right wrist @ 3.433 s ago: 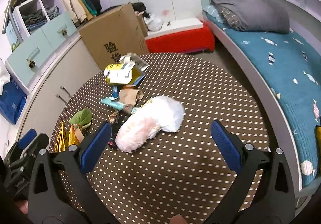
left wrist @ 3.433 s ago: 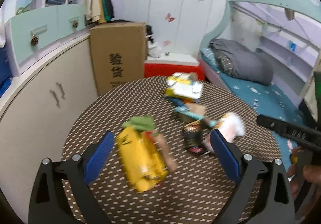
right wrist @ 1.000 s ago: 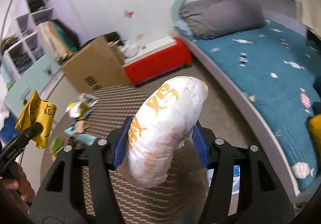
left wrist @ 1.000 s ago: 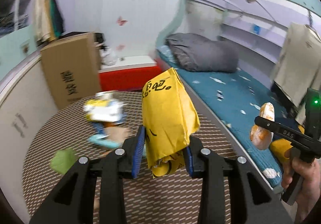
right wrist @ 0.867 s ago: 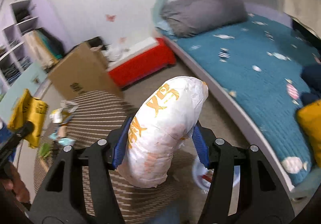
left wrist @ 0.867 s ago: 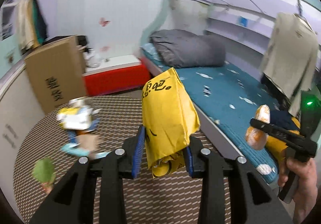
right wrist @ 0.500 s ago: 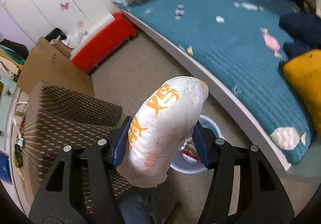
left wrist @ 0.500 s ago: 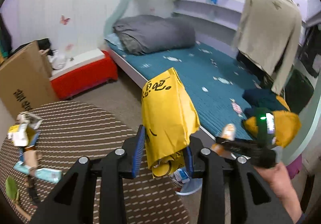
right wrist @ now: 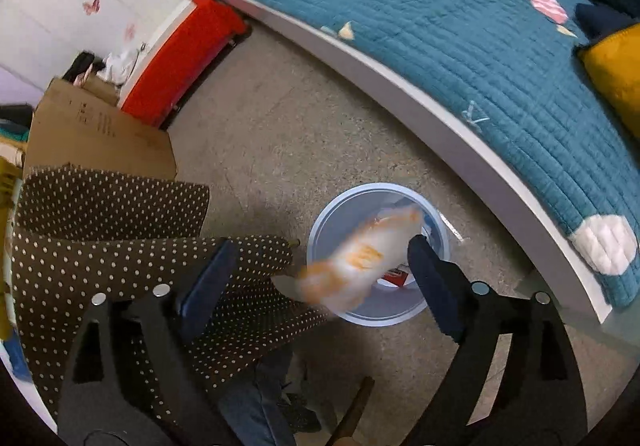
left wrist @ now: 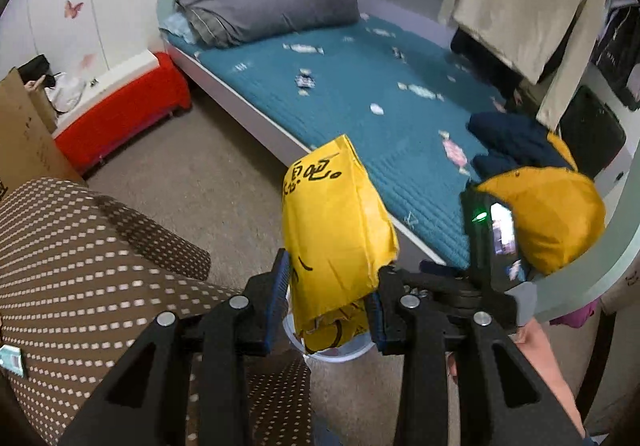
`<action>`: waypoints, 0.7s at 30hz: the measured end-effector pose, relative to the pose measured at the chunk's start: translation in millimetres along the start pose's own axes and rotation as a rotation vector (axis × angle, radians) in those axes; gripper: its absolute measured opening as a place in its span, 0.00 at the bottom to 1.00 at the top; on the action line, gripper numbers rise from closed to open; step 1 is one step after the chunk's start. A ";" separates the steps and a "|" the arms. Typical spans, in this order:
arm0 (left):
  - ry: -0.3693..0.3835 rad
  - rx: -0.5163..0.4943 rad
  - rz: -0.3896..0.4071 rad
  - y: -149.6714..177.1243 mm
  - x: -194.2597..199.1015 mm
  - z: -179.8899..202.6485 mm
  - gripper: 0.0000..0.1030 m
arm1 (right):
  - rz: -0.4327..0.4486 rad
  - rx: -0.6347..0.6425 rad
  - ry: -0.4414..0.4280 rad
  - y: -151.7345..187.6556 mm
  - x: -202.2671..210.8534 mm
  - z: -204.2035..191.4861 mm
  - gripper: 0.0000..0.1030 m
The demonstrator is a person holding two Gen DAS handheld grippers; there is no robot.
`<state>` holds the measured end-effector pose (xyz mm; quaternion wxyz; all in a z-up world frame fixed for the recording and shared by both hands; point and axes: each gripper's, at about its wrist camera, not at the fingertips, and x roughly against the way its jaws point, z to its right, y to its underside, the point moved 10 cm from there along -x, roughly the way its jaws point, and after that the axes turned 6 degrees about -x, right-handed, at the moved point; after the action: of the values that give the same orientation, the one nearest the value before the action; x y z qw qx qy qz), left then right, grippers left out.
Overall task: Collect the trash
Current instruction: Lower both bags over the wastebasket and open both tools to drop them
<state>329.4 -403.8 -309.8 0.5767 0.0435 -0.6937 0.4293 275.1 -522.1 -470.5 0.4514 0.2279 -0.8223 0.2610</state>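
Observation:
My left gripper (left wrist: 328,298) is shut on a yellow snack bag (left wrist: 334,222) and holds it upright in the air, above the floor between the table and the bed. A pale bin rim (left wrist: 340,355) shows just under the bag. My right gripper (right wrist: 316,278) is open above a round light-blue trash bin (right wrist: 320,230) on the floor. A white and orange plastic bag (right wrist: 360,250), blurred, is falling free between the fingers over the bin. The right gripper's body (left wrist: 486,246) shows in the left wrist view.
The brown dotted tablecloth (right wrist: 100,246) hangs at the left (left wrist: 80,254). A bed with a teal cover (right wrist: 460,26) runs along the right. A red box (right wrist: 180,50) and a cardboard box (right wrist: 92,138) stand behind. A person's legs (right wrist: 264,406) are below.
My right gripper has opened and the white bag has dropped out of it toward the bin. Both grippers have swung from the table over to the floor by the bed.

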 end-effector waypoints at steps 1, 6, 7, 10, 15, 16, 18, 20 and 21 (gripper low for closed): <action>0.007 -0.005 -0.017 1.1 -7.9 2.9 0.33 | 0.010 -0.009 -0.003 -0.7 4.5 3.5 0.88; 0.041 -0.021 -0.096 7.3 -42.5 19.6 0.33 | 0.077 -0.074 -0.027 -7.4 40.0 21.3 0.89; 0.047 -0.023 -0.116 9.2 -51.2 23.0 0.34 | 0.089 -0.083 -0.033 -8.2 46.6 22.0 0.90; 0.069 -0.030 -0.157 14.2 -70.0 30.2 0.43 | 0.120 -0.102 -0.047 -10.2 65.7 27.4 0.90; 0.015 -0.019 -0.223 20.1 -84.3 22.3 0.88 | 0.160 -0.110 -0.050 -11.8 88.1 28.8 0.92; 0.017 -0.008 -0.224 20.2 -82.7 19.4 0.88 | 0.167 -0.111 -0.051 -11.3 92.0 28.6 0.92; 0.019 0.015 -0.217 19.6 -76.8 14.4 0.89 | 0.177 -0.112 -0.049 -11.0 97.3 30.6 0.93; 0.017 0.031 -0.192 17.1 -66.2 9.5 0.89 | 0.183 -0.113 -0.050 -9.8 98.9 28.9 0.93; 0.017 0.032 -0.180 15.1 -61.8 9.7 0.89 | 0.184 -0.112 -0.049 -8.2 99.2 27.2 0.94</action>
<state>334.0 -427.5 -369.5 0.6179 0.1113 -0.6751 0.3874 214.7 -559.4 -395.6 0.4174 0.1324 -0.8638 0.2494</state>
